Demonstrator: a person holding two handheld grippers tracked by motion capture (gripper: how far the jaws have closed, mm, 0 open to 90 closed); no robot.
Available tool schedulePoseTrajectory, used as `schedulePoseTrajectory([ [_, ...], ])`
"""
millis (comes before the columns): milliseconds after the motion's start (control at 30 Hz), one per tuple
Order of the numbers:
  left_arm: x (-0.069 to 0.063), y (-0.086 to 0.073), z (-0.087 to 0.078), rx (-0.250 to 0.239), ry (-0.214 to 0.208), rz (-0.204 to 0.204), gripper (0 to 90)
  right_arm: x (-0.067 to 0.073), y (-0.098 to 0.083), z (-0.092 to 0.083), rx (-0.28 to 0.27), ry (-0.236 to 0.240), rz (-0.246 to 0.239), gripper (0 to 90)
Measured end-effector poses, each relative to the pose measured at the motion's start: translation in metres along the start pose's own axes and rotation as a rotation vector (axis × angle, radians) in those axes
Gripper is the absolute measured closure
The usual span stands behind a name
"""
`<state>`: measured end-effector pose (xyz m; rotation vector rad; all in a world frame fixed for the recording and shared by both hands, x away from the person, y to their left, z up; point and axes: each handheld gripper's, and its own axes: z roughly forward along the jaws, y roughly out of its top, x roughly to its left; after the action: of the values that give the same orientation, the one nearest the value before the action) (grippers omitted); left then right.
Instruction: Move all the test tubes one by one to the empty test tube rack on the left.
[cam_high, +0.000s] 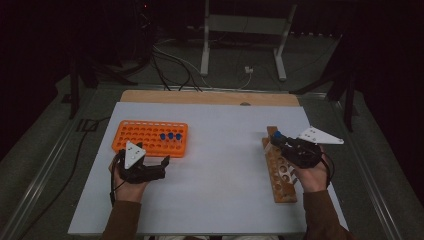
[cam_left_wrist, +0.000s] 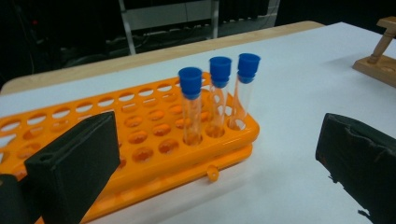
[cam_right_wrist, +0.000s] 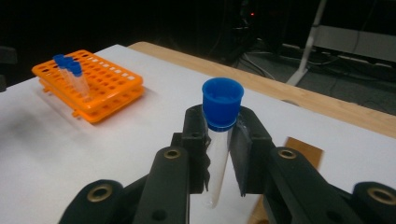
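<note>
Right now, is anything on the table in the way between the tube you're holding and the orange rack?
Nothing visible is. The right gripper holds a blue-capped tube above the wooden rack. Between it and the orange rack lies bare white table. The left gripper waits open beside the orange rack.

The plastic rack (cam_high: 150, 138) lies on the table (cam_high: 220, 165) just beyond the left gripper (cam_high: 162, 162), its near edge before the fingers (cam_left_wrist: 74, 163). Three capped tubes (cam_left_wrist: 217, 100) stand in a row in holes at the rack's end nearest those fingers. The wooden rack (cam_high: 280, 170) lies well apart from them, under the right gripper (cam_high: 274, 141). A tube (cam_right_wrist: 219, 140) stands upright between the right gripper's fingers (cam_right_wrist: 196, 140), above the wooden rack's far end.
</note>
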<state>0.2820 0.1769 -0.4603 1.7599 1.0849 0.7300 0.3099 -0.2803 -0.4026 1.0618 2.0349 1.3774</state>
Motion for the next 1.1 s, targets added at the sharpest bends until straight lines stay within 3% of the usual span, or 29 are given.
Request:
schedulePoseTrajectory([
  [633,-0.016,0.012,0.0,-0.047,-0.077,-0.035,0.7,0.034,0.01,0.039,0.022,0.092,-0.021,77.1],
  [900,-0.037,0.023,0.01,-0.046,-0.111,0.001,1.4,0.052,0.016,0.059,0.039,0.135,-0.038,77.1],
  [1100,-0.056,0.034,0.018,-0.052,-0.165,0.008,3.1,0.066,0.018,0.069,0.051,0.166,-0.051,77.1],
])
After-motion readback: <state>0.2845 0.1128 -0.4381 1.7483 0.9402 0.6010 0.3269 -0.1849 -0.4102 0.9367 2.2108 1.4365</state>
